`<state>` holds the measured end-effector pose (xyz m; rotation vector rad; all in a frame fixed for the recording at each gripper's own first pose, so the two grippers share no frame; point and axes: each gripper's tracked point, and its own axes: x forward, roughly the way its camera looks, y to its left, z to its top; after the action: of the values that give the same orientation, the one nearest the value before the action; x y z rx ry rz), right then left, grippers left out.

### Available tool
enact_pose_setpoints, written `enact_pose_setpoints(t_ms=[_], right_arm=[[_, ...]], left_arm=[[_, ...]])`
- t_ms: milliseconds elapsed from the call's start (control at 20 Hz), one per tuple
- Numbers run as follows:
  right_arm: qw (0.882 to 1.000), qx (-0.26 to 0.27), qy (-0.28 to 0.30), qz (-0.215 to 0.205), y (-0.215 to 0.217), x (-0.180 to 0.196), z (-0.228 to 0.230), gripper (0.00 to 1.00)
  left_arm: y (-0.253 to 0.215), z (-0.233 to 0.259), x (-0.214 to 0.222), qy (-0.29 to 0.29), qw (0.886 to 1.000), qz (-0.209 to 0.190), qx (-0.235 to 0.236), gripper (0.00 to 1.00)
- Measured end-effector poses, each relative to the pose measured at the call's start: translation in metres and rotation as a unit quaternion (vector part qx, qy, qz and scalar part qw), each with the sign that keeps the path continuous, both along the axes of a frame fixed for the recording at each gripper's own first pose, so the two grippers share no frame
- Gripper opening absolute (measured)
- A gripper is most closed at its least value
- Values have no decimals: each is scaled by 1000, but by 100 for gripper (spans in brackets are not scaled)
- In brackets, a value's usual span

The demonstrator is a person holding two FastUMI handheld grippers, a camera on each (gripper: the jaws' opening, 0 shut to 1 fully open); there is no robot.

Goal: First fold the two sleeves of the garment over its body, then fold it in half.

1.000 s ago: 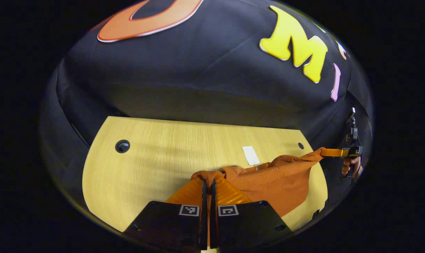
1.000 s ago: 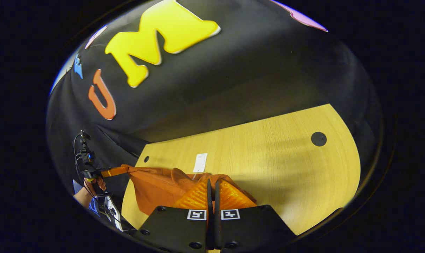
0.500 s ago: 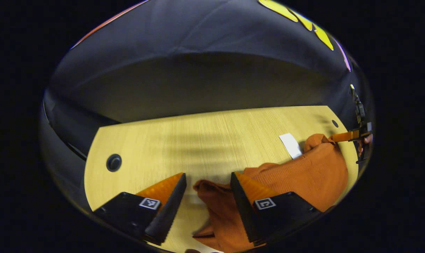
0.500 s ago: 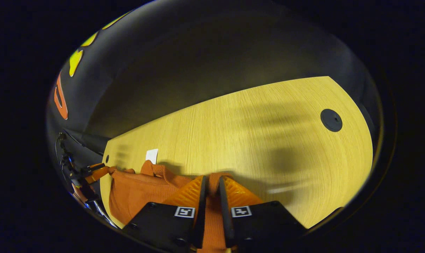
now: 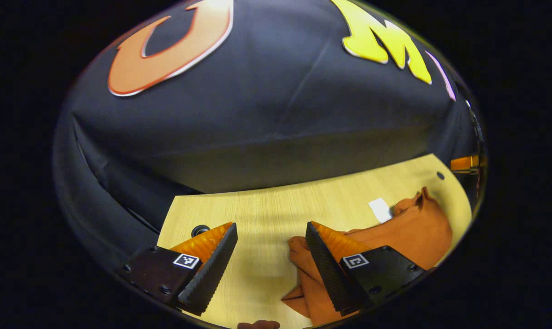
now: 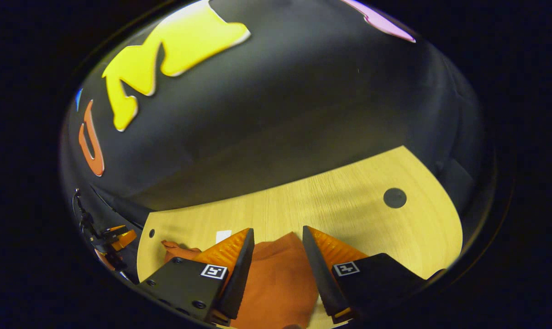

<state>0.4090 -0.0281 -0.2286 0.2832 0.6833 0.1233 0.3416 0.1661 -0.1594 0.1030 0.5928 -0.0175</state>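
Both grippers have let go since a second ago: left gripper [image 5: 269, 237] and right gripper [image 6: 276, 240] gape wide above the garment [image 6: 276, 278] on the table [image 6: 349, 210].

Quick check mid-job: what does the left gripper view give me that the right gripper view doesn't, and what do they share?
Left gripper view: the garment's bunched end lying past its right finger, and a grommet hole near its left finger. Right gripper view: orange cloth lying between its spread fingers, and a dark round cap in the table. Both: the garment, the white tag, the wooden table and open jaws.
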Motion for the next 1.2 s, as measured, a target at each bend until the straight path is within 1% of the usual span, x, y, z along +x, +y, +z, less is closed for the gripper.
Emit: enact_pose_setpoints(t_ms=[50, 100, 150, 200, 300, 450, 500, 600, 700, 750, 800, 850, 900, 950, 1000, 1050, 1100, 1150, 1200], right_arm=[[1000, -14, -27, 1, 3, -15, 26, 70], [998, -26, -53, 0, 9, -28, 50, 73], [996, -41, -79, -1, 13, -43, 74, 67], [993, -52, -104, -4, 17, -59, 96, 73], [986, -70, -152, -8, 31, -98, 142, 74], [972, -88, -216, -6, 57, -167, 204, 80], [966, -90, -241, -3, 65, -187, 221, 80], [953, -102, -287, 1, 76, -227, 246, 83], [947, -106, -303, 3, 81, -263, 247, 82], [947, -103, -305, 2, 83, -280, 244, 82], [947, -99, -305, -1, 83, -296, 241, 84], [948, -94, -305, -6, 81, -308, 237, 83], [947, -93, -309, -11, 79, -320, 235, 85], [945, -95, -312, -14, 76, -331, 231, 84], [943, -98, -317, -15, 75, -342, 228, 87], [942, -100, -320, -12, 77, -354, 223, 87], [941, -107, -322, -7, 77, -363, 218, 87], [939, -114, -325, -3, 78, -371, 215, 87], [935, -123, -332, 0, 77, -378, 213, 87]], left_arm=[[-3, 20, -11, -24, 1000, 11, -8, 97], [-1, 40, -20, -51, 998, 23, -9, 98], [-3, 63, -32, -77, 997, 30, -8, 97], [-7, 82, -45, -100, 994, 32, -10, 97], [-26, 125, -76, -145, 989, 21, -21, 97], [-55, 174, -131, -196, 980, 25, -37, 96], [-62, 189, -154, -214, 975, 31, -48, 96], [-75, 209, -186, -247, 967, 32, -62, 96], [-83, 220, -217, -269, 960, 41, -67, 96], [-89, 223, -233, -278, 957, 40, -75, 96], [-95, 224, -249, -287, 954, 38, -82, 97], [-105, 225, -262, -298, 950, 30, -91, 97], [-108, 226, -273, -312, 946, 25, -88, 98], [-108, 226, -285, -325, 942, 26, -73, 98], [-111, 219, -294, -330, 942, 25, -63, 98], [-117, 211, -302, -327, 943, 20, -62, 98], [-127, 201, -311, -318, 946, 16, -67, 98], [-131, 192, -318, -310, 948, 17, -72, 100], [-132, 186, -324, -307, 949, 17, -76, 98]])
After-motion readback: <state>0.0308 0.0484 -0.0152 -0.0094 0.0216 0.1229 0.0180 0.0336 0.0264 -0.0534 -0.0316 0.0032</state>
